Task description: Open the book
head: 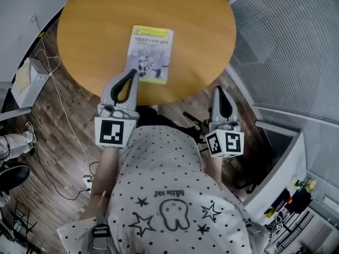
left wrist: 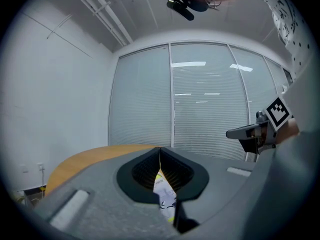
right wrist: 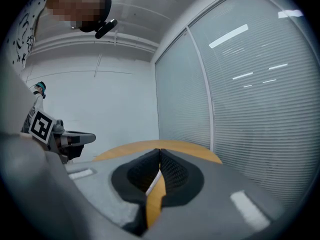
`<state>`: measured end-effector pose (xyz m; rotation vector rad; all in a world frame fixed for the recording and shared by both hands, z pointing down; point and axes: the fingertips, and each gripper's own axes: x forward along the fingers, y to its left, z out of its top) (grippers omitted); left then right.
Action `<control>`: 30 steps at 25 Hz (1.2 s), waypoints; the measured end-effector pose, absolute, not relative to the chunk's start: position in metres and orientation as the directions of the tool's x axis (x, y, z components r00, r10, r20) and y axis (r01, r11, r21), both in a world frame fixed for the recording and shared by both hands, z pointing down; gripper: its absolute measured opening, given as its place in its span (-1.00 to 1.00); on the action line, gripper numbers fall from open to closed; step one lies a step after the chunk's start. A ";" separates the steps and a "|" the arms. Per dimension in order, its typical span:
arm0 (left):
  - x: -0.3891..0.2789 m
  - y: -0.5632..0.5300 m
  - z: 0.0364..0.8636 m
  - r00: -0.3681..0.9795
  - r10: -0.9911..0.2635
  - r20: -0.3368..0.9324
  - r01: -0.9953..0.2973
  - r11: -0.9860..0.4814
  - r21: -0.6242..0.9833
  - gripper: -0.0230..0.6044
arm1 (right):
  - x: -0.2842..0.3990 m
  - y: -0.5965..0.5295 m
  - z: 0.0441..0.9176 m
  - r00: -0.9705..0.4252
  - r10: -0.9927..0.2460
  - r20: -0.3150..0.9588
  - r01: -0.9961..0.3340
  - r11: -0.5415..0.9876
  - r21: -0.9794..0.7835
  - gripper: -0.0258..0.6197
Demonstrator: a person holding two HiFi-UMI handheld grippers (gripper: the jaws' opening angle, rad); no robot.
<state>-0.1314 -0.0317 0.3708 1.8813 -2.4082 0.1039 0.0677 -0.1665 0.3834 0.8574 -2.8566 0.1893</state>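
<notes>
I have two hand-held grippers and one book in front of me, on one round worktop (head: 90,30) of smooth, honey-coloured wood. The book (head: 150,53) is a thin rectangular paperback, closed and lying flat. It has a yellow-green band along its far end and a pale grey cover with dark print and a small drawing. It sits close to the worktop's near edge, about midway along that edge and turned slightly askew.

My left hand-held gripper (head: 133,73) is a grey plastic shell with black ribbed pads. Its jaws are pressed together with nothing between them. Its tip is at the book's near left corner, though I cannot be sure it touches the cover.

My right hand-held gripper (head: 218,89) is built the same way. Its jaws are also closed and empty. It is off the worktop's near right edge, well apart from the book. Each gripper carries one white cube with black square markers.
</notes>
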 end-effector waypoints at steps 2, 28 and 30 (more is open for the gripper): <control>-0.132 -0.030 0.374 -0.246 -0.963 0.112 -0.969 0.244 -0.025 -0.89 | 0.071 -0.166 0.383 -0.822 -0.540 0.182 -0.559 0.825 -0.078 -0.91; -0.072 -0.089 0.505 0.039 -0.850 0.525 -0.913 -0.243 -0.326 -0.33 | 0.104 -0.169 0.401 -0.788 -0.579 0.208 -0.608 0.785 -0.117 -0.91; -0.068 -0.093 0.517 0.059 -0.833 0.551 -0.915 -0.265 -0.303 -0.28 | 0.107 -0.170 0.402 -0.783 -0.585 0.213 -0.615 0.779 -0.120 -0.91</control>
